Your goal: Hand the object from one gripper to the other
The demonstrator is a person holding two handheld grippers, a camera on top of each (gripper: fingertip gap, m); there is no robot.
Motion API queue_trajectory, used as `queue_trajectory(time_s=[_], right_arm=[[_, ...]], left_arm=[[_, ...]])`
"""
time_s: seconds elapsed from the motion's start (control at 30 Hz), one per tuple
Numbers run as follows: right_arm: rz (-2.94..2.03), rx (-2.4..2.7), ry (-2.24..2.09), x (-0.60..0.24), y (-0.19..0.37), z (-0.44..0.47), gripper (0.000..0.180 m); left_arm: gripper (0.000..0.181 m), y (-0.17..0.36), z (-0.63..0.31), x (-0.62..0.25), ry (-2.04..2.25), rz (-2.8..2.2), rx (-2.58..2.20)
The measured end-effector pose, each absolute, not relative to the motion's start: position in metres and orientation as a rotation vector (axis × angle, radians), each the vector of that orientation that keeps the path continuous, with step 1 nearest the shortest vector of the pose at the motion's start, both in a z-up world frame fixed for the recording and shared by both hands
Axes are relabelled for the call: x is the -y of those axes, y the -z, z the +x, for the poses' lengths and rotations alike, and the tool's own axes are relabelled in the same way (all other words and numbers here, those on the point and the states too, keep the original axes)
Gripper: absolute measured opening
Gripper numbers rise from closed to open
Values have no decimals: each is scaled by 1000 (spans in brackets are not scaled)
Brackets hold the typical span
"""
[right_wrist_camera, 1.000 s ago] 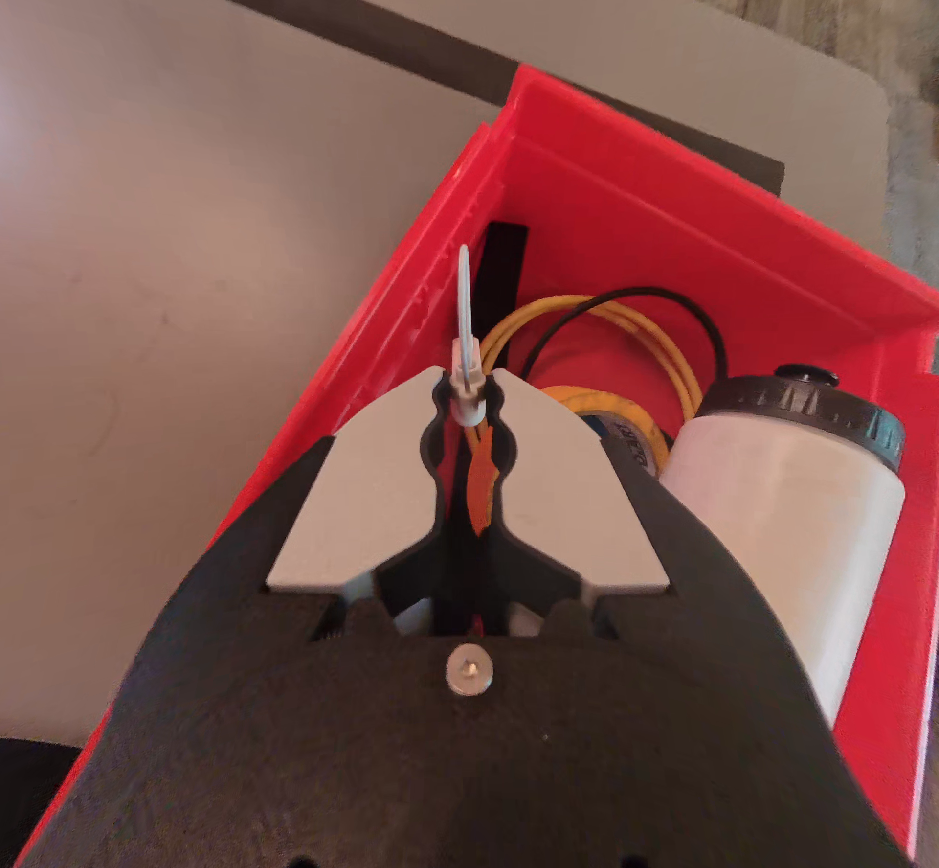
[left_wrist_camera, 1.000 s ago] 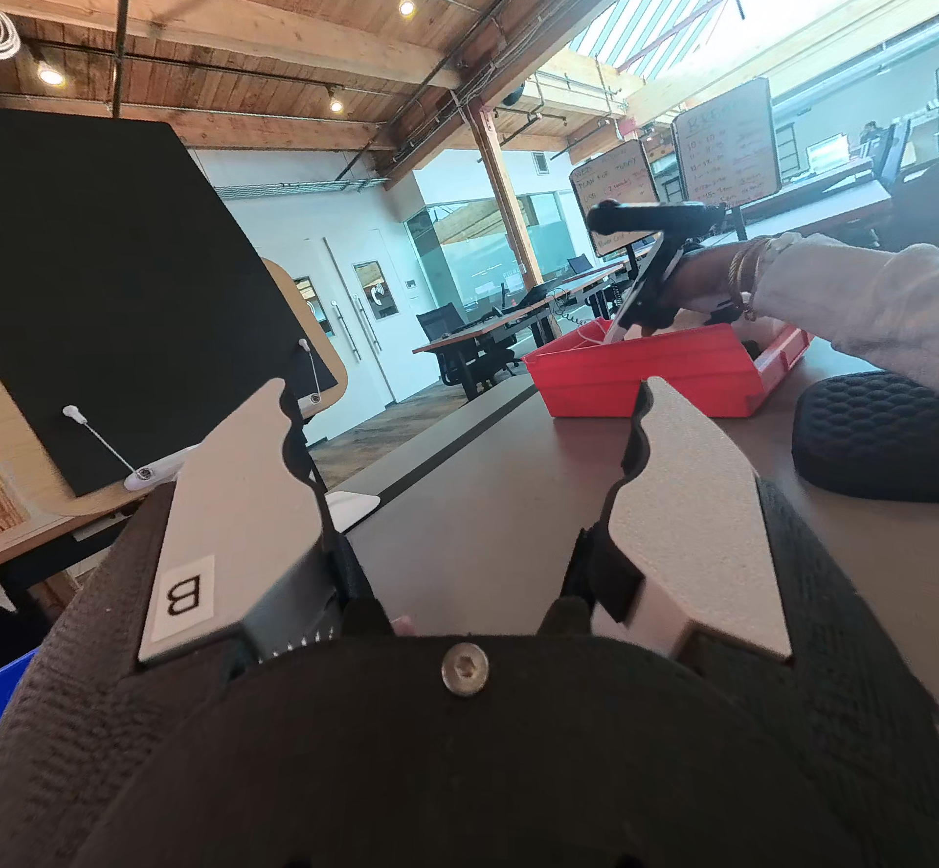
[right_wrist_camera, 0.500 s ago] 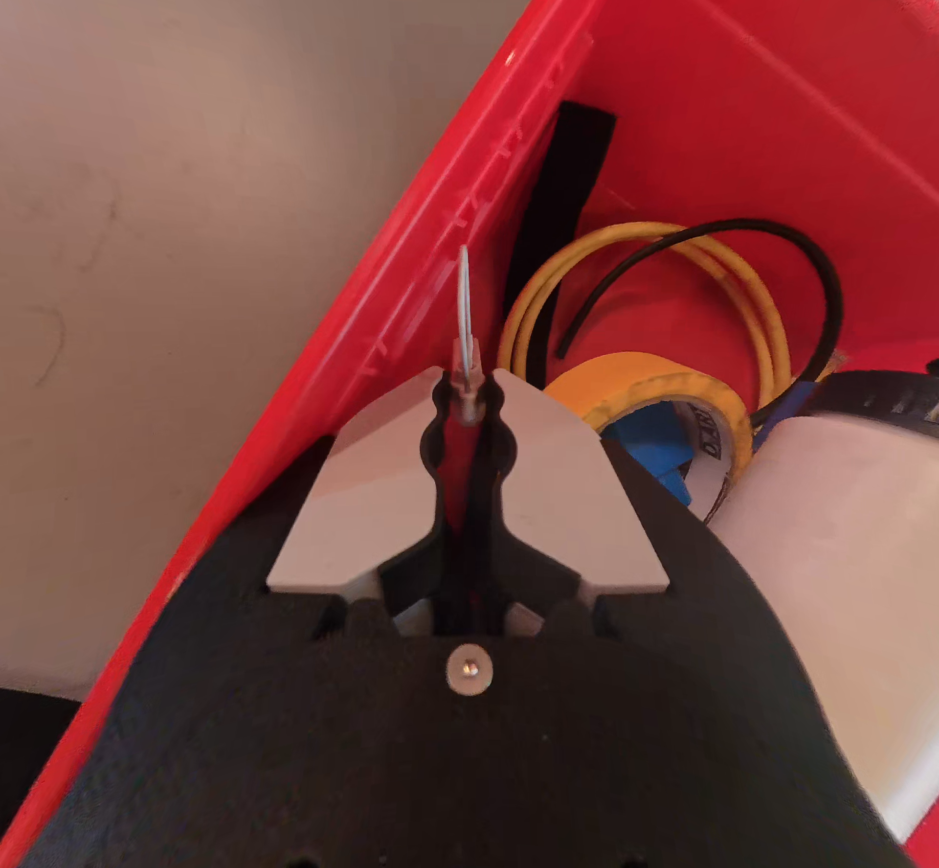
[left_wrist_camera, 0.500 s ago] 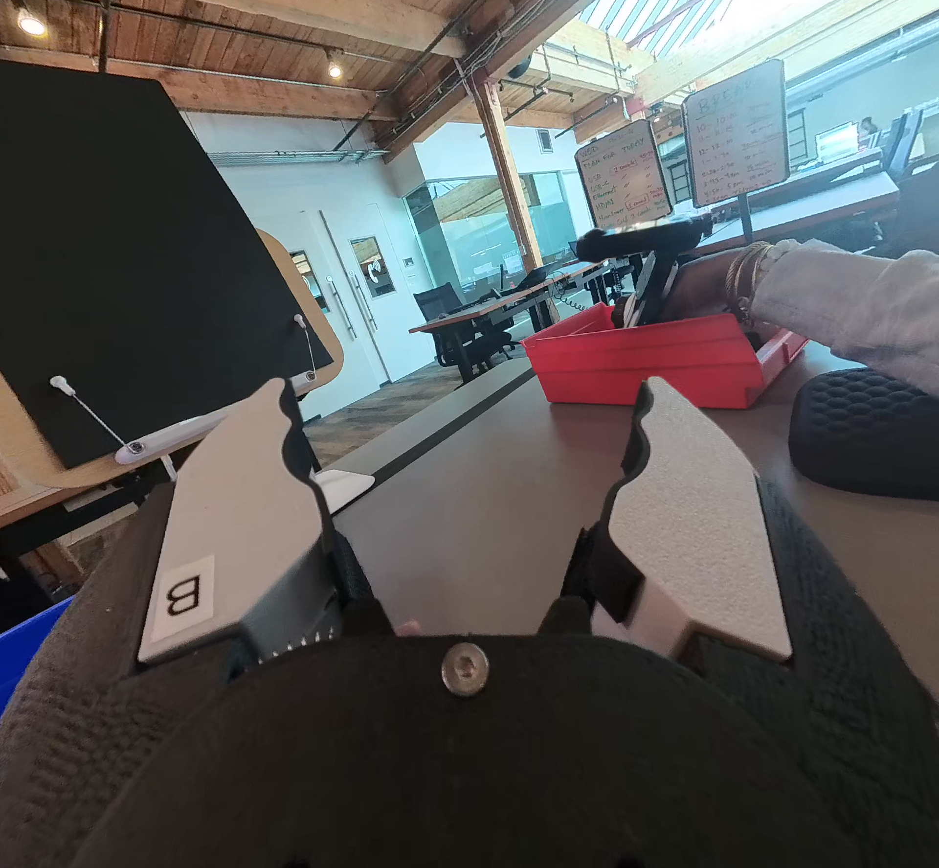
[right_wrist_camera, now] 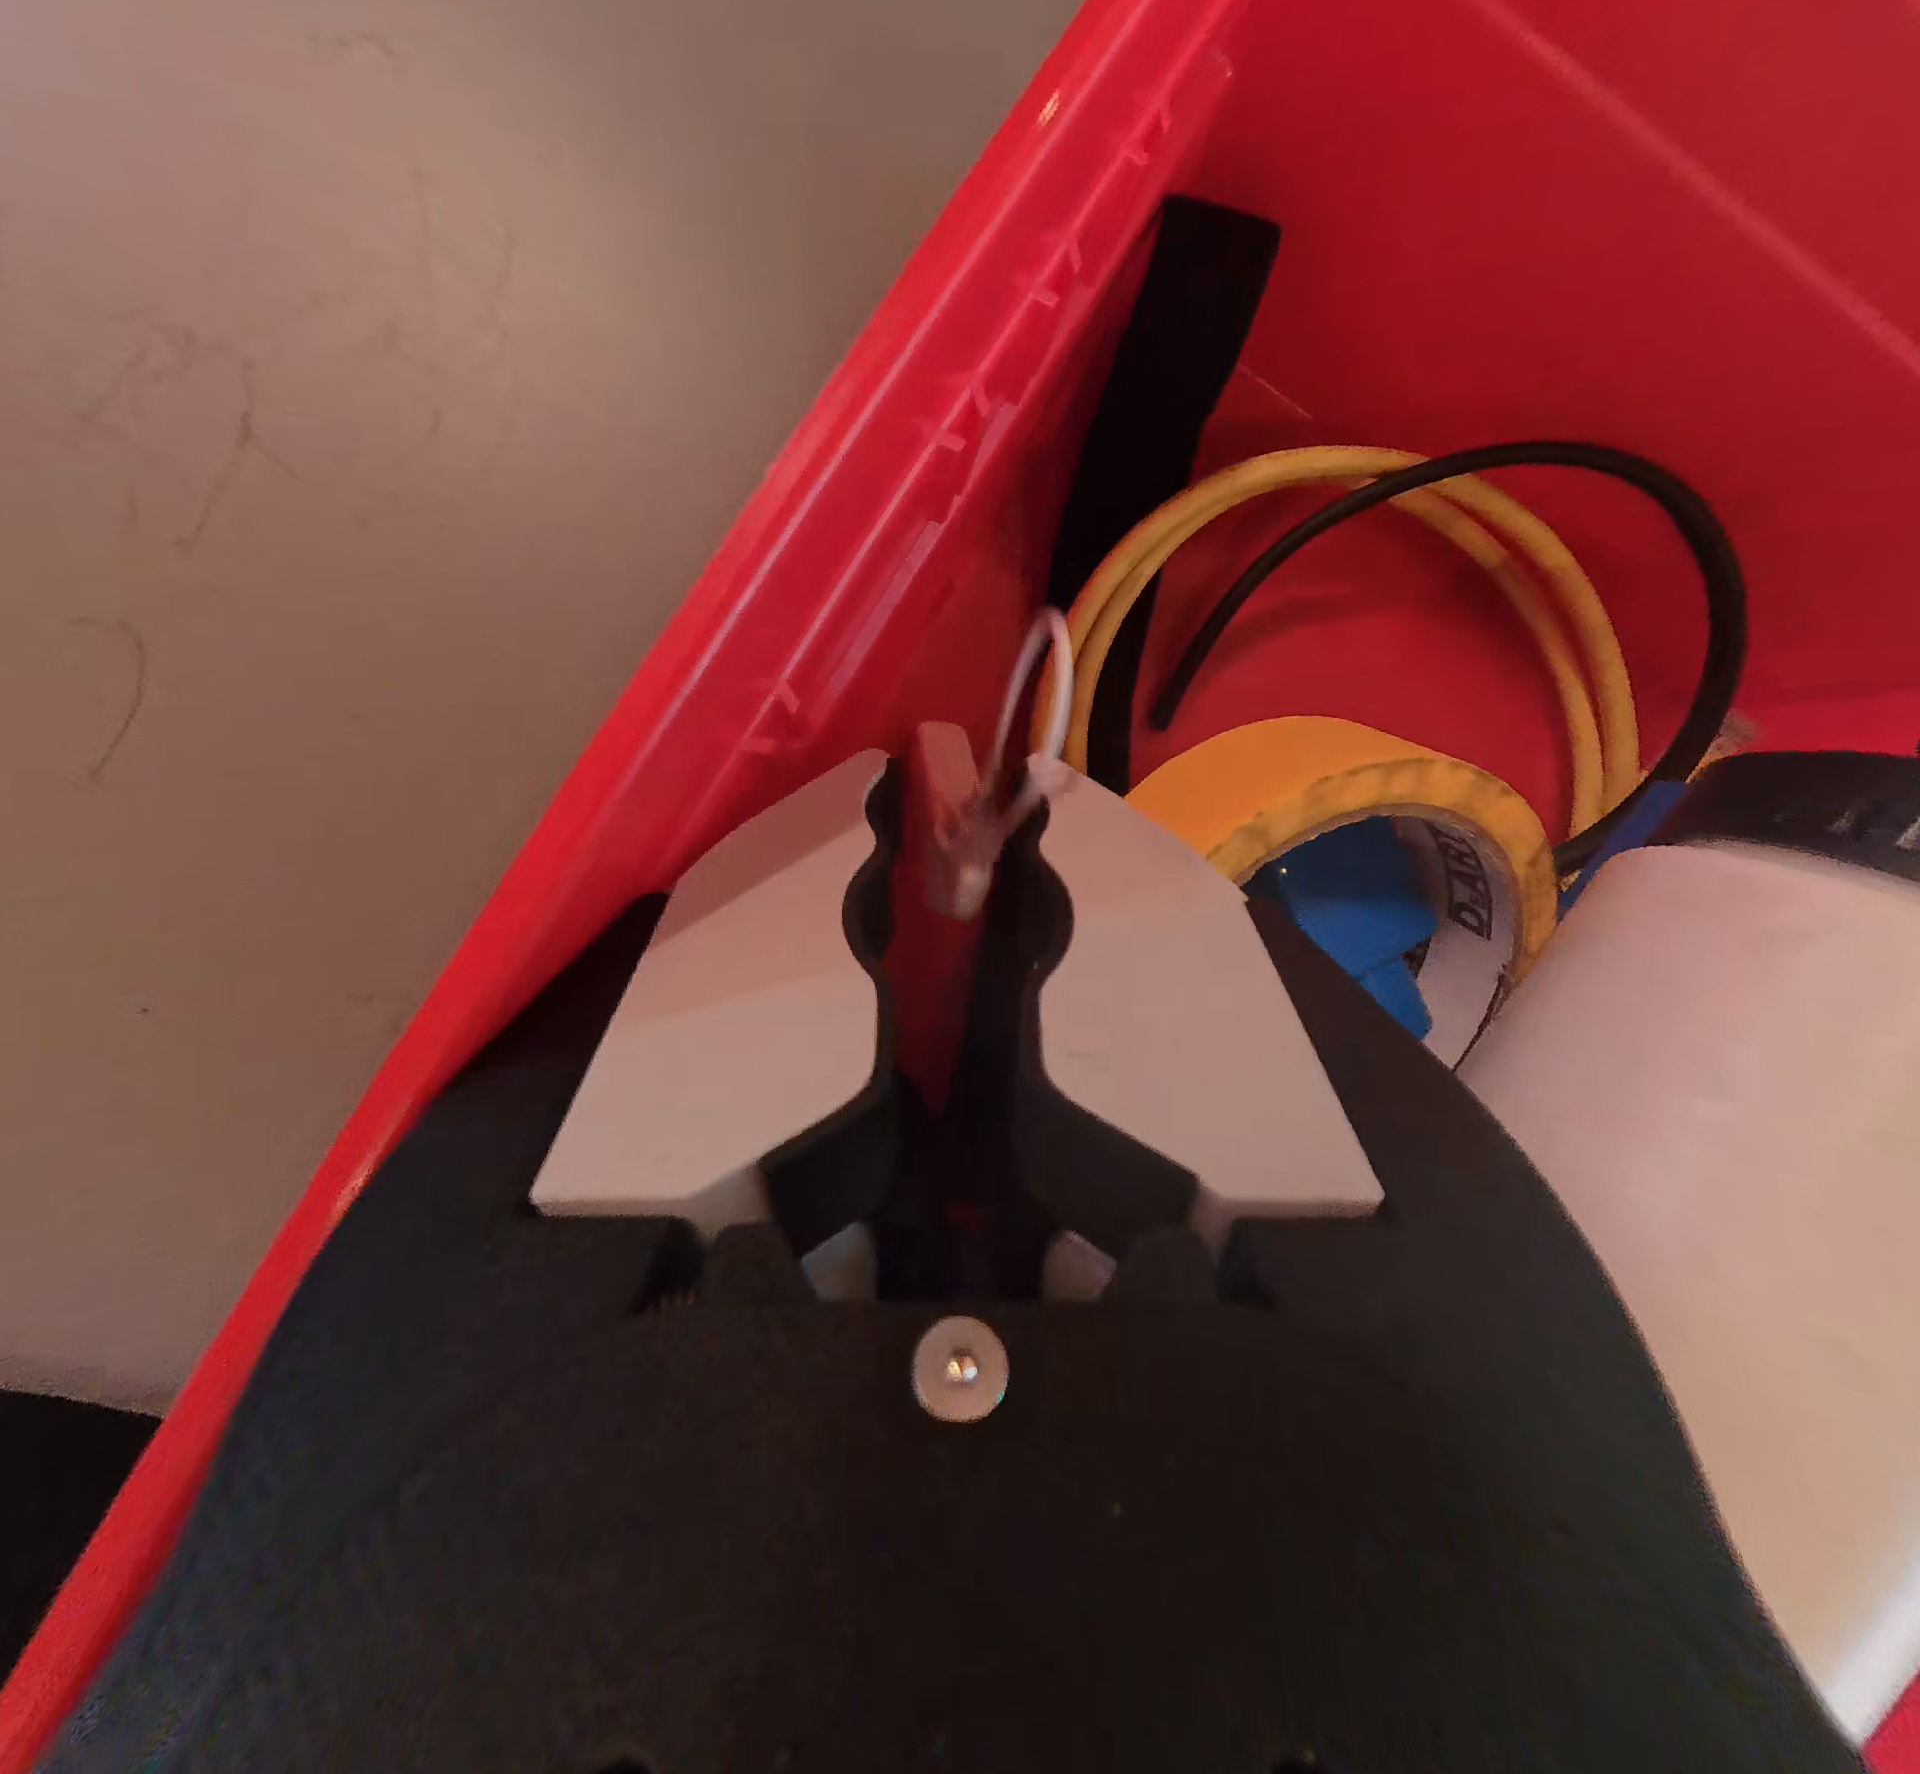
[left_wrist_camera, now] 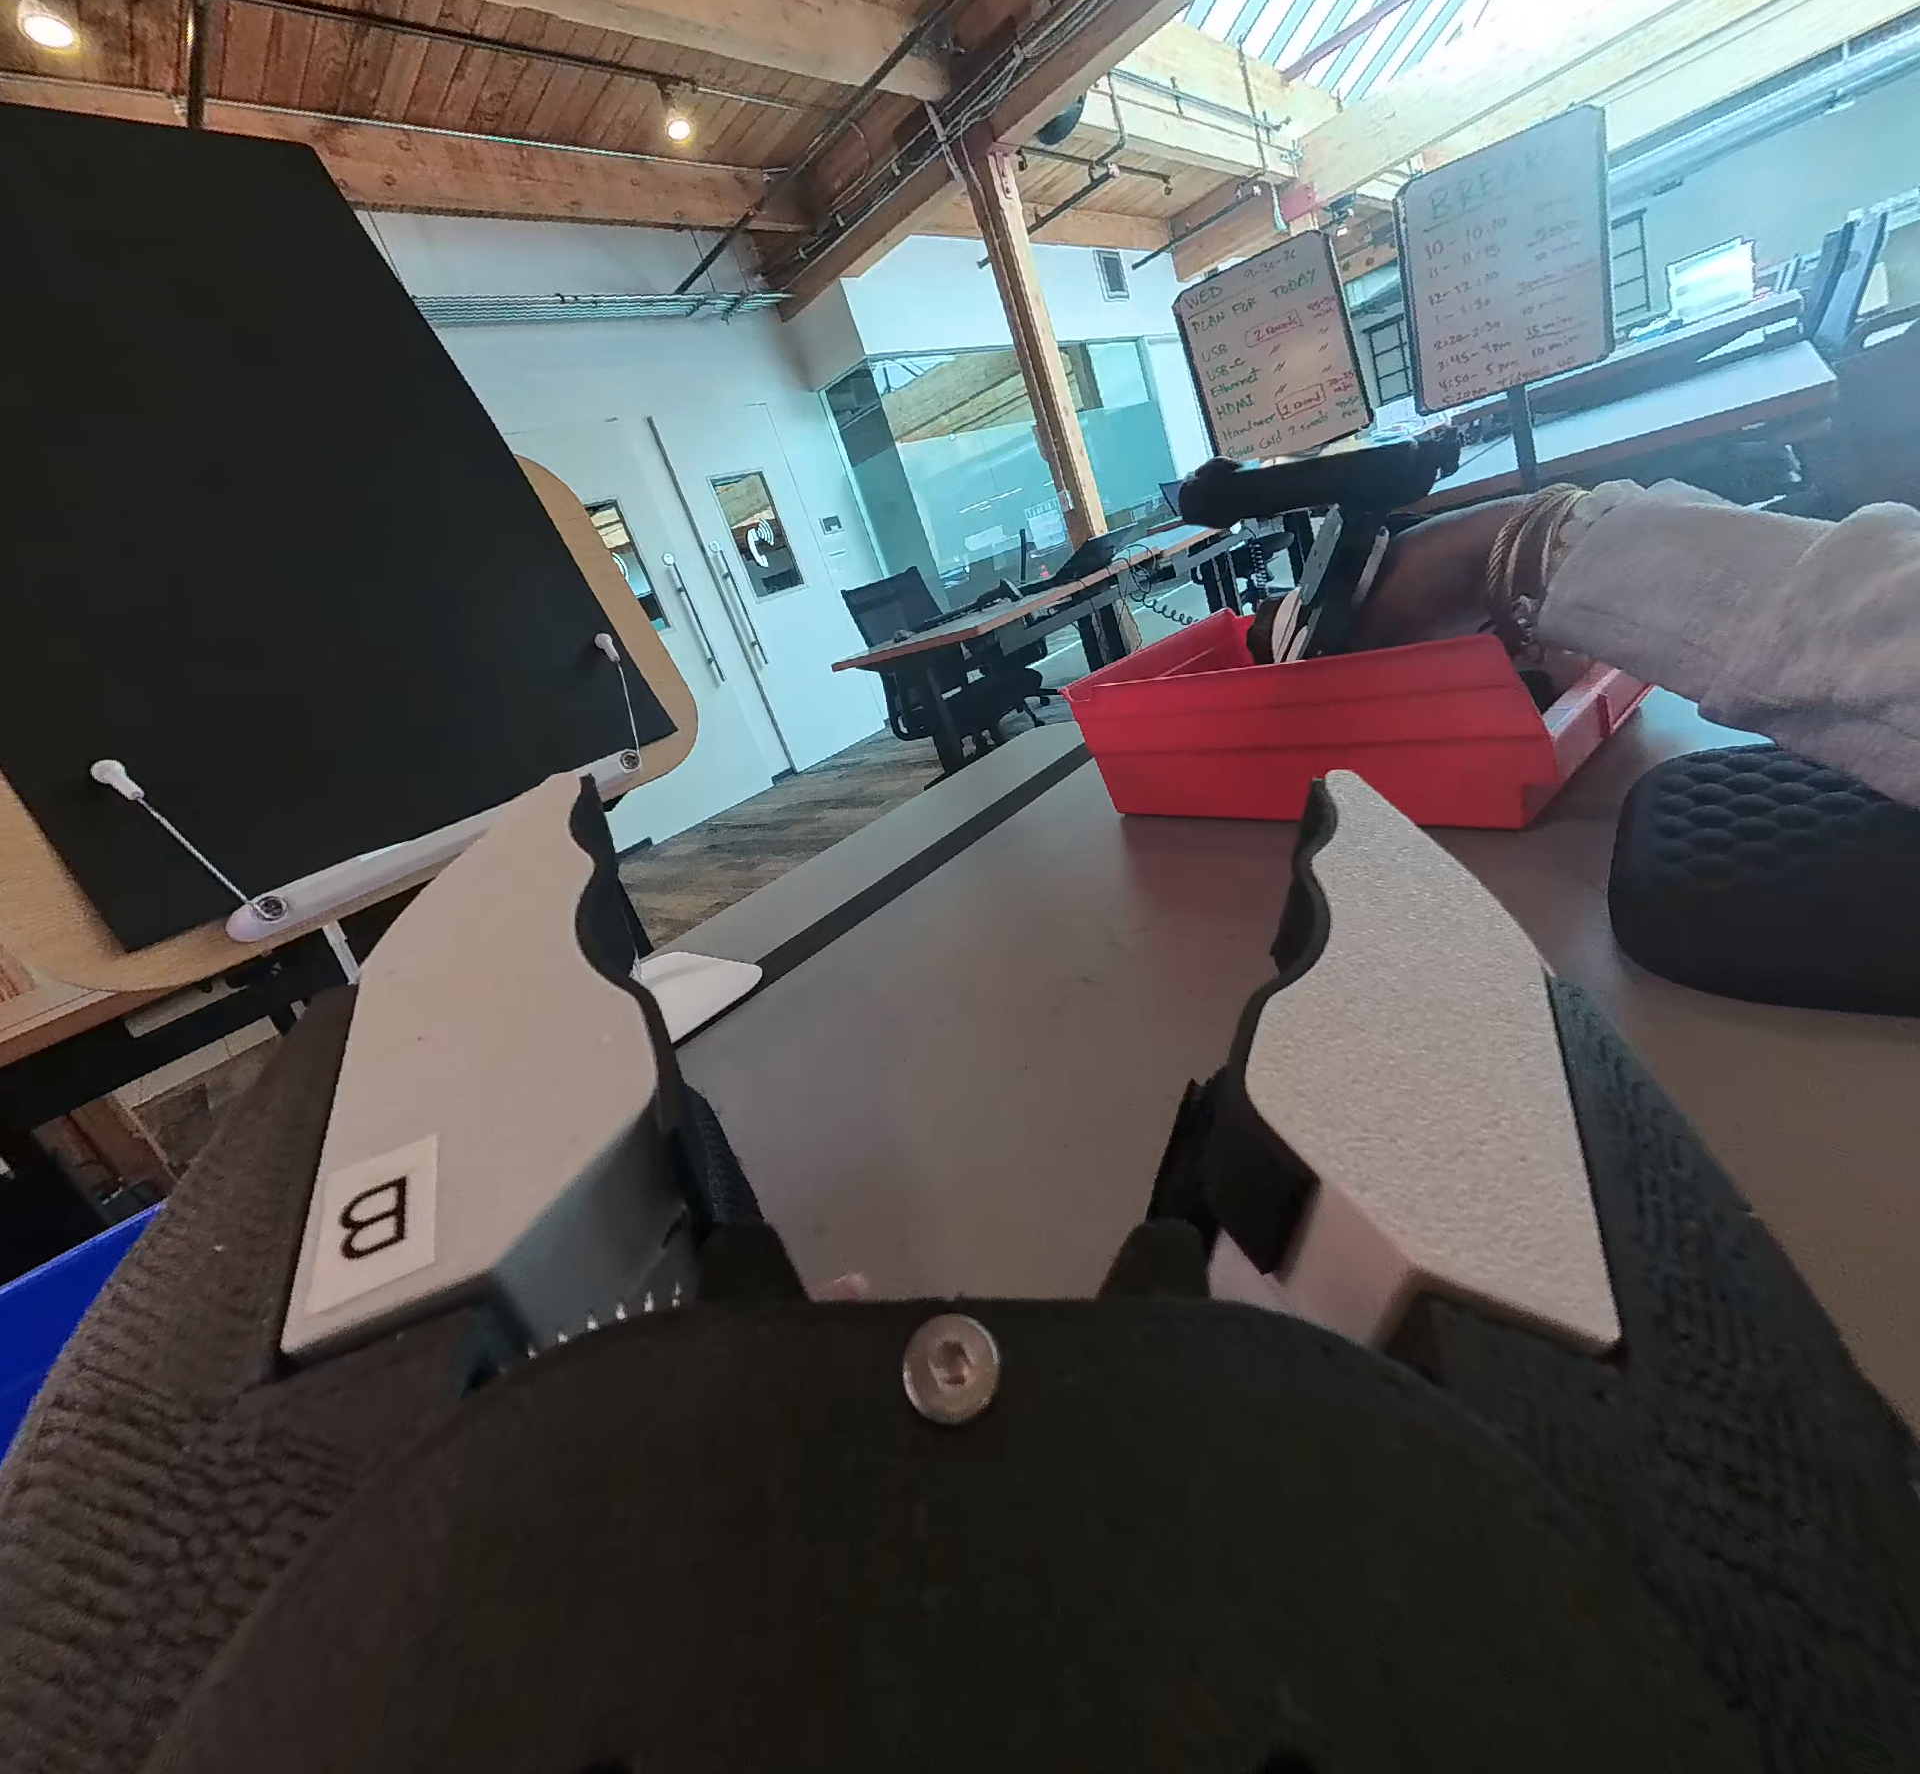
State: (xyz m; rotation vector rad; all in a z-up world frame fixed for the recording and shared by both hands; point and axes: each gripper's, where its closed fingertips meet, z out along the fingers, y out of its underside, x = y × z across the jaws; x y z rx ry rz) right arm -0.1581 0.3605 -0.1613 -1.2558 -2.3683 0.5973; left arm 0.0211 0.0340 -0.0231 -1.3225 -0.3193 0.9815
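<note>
A small red tag with a white zip-tie loop (right_wrist_camera: 940,851) sits between the fingers of my right gripper (right_wrist_camera: 961,768), low inside the red bin (right_wrist_camera: 935,477) against its left wall. The jaws stand slightly apart, and the tag leans loosely in the gap, blurred. In the left wrist view the right gripper (left_wrist_camera: 1314,597) dips into the red bin (left_wrist_camera: 1299,737), held by a hand in a grey sleeve. My left gripper (left_wrist_camera: 956,789) is wide open and empty, low over the grey table (left_wrist_camera: 987,1049), well short of the bin.
The bin also holds a yellow tape roll (right_wrist_camera: 1351,810), a yellow cable coil (right_wrist_camera: 1579,602), a black strap (right_wrist_camera: 1174,353) and a white bottle (right_wrist_camera: 1610,1153). A black padded rest (left_wrist_camera: 1766,883) lies right of the left gripper. A black board on a stand (left_wrist_camera: 260,477) stands at the left. Left tips to right tips: about 40 cm.
My right gripper has dropped deeper into the bin and its jaws have parted a little. The tag's tie has tipped from upright to the right. The left gripper has barely moved.
</note>
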Motion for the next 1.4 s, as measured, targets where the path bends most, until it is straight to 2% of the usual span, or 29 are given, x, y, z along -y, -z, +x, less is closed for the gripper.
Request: queue_trajectory(time_s=[0.17,0.33,0.5,0.6,0.73,0.83,0.93,1.07,1.17,1.23,1.27,1.33,1.4], right_arm=[[-1239,2323,-607,-363,150,-159,35],[-1215,2135,-731,-365,109,-165,53],[-1082,1780,-1006,-355,29,-170,78],[-771,1518,-1241,-326,-37,-155,90],[-394,1283,-1635,-258,-93,-100,92],[-241,1151,-1983,-214,-93,-57,92],[-193,1045,-2231,-185,-70,-30,91],[-186,1214,-2358,-135,-26,-20,112],[-244,1424,-2336,-107,6,-29,121],[-337,1570,-2296,-98,26,-38,118],[-381,1632,-2246,-97,34,-44,106],[-389,1741,-2107,-100,48,-50,57],[-360,1793,-2012,-104,53,-51,33]], left_arm=[[122,24,21,-34,-978,-1325,320],[122,25,20,-35,-976,-1328,323],[122,26,19,-35,-972,-1330,328],[122,27,18,-35,-969,-1333,330],[122,27,17,-34,-970,-1336,336],[122,27,17,-34,-963,-1334,340],[122,28,17,-35,-955,-1348,340],[121,31,18,-38,-947,-1373,336],[119,34,18,-40,-932,-1382,334],[117,36,18,-42,-918,-1394,333],[116,37,18,-43,-917,-1402,330],[112,37,20,-44,-915,-1412,314],[109,36,22,-46,-911,-1407,302]])
